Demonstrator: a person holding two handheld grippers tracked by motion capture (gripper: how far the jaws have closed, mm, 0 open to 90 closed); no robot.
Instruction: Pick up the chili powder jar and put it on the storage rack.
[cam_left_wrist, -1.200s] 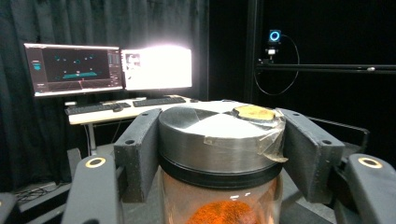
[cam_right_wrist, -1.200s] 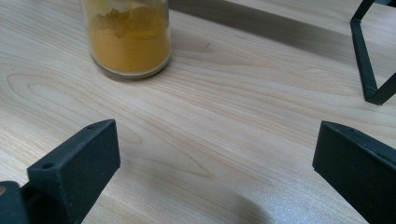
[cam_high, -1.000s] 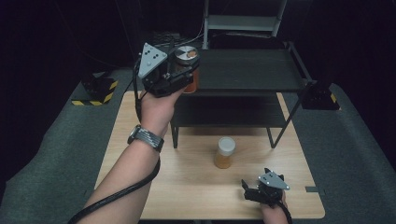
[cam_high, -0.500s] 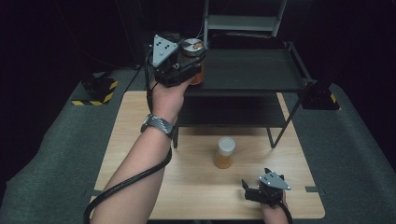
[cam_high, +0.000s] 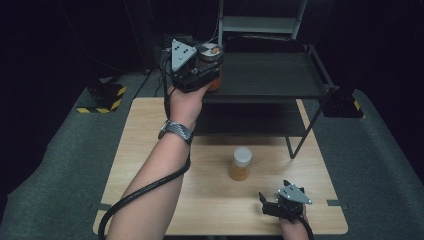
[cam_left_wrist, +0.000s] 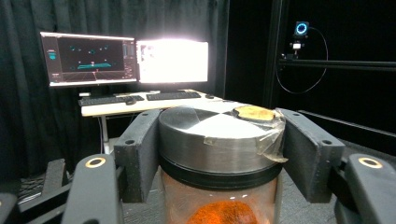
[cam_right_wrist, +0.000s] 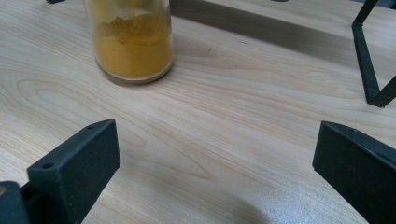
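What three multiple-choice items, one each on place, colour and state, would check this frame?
1. Where is the left gripper holding the metal-lidded jar?
A. at the top shelf of the rack
B. flat on the table
C. under the table

2. What colour is the powder in the jar on the table?
A. green
B. yellow
C. white

3. How are the right gripper's jaws?
A. shut on the jar
B. open, holding nothing
C. shut on a cable

Key: 1 A, raised by the shelf's left end. 2 B, the right gripper view shows yellow powder. 3 B, bare wood lies between its jaws.
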